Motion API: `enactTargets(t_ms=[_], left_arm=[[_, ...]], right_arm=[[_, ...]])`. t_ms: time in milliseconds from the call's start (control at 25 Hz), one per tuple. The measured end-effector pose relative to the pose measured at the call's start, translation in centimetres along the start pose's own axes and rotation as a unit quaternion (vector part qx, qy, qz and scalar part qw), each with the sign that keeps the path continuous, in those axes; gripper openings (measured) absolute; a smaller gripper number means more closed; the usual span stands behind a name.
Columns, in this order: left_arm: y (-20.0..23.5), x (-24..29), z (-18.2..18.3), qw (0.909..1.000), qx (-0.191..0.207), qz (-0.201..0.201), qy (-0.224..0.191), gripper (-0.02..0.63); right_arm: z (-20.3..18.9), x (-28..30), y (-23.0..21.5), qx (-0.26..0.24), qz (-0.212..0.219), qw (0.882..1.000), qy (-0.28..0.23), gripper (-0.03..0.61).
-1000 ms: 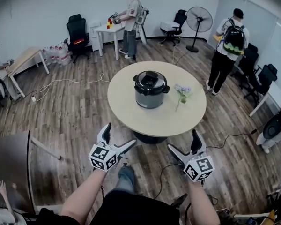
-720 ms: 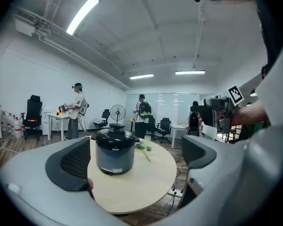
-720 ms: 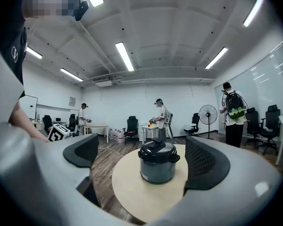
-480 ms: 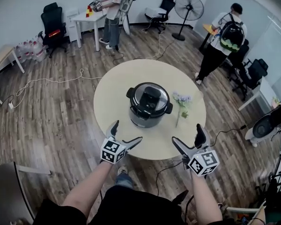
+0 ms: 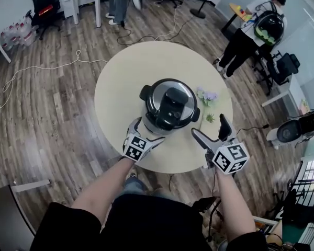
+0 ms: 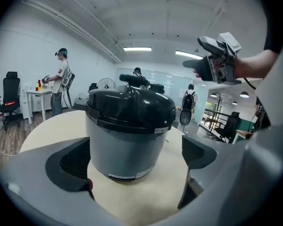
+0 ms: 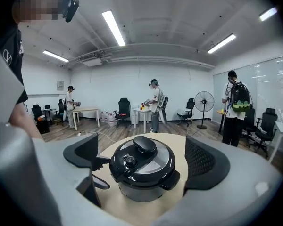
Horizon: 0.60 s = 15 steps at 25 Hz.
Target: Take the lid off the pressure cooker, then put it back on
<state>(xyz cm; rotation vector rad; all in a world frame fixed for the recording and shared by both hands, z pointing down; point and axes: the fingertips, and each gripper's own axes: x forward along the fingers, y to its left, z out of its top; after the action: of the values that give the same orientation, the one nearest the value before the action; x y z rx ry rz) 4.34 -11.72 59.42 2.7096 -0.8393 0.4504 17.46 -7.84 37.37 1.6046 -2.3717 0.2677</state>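
Hovering just beside round grey pressure cooker (image 7: 141,188), mid round beige table (image 5: 115,72): left gripper (image 5: 145,131), right gripper (image 5: 209,127), jaws of both apart, empty. Black-and-steel lid (image 5: 167,103) on. Step: reach. Next, likely: grasp lid handle, twist, lift.

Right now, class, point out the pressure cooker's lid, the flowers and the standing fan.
lid (image 5: 171,104): head view, on its black centre handle.
flowers (image 5: 207,95): head view, on the purple blossoms.
standing fan (image 7: 204,101): right gripper view, on its round grille.

Glossy black lid (image 5: 170,104), smooth grey cooker body (image 6: 125,145), matt beige table (image 5: 125,72)
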Motion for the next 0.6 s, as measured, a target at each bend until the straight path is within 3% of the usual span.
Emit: enactTargets(t_ms=[160,320,440,600], left_arm=[[0.8,2.1,0.6,0.9994,0.03,-0.005,0.016,0.586],[1.5,3.3,-0.1,0.9992,0.034,0.015,0.015,0.588],[1.4,3.8,-0.2,0.9986,0.036,0.03,0.023,0.588],[2.0,4.3,0.0,0.9979,0.025,0.055,0.025,0.589]], right_arm=[[1.0,4.2,-0.9,-0.004,0.021,0.999,0.033,0.588],[0.6,8.4,-1.7,0.014,0.058,0.995,0.076,0.588],[0.0,11.6,-2.0,-0.029,0.084,0.987,0.137,0.586],[-1.4,15.8,-1.7,-0.119,0.127,0.962,0.213,0.586]])
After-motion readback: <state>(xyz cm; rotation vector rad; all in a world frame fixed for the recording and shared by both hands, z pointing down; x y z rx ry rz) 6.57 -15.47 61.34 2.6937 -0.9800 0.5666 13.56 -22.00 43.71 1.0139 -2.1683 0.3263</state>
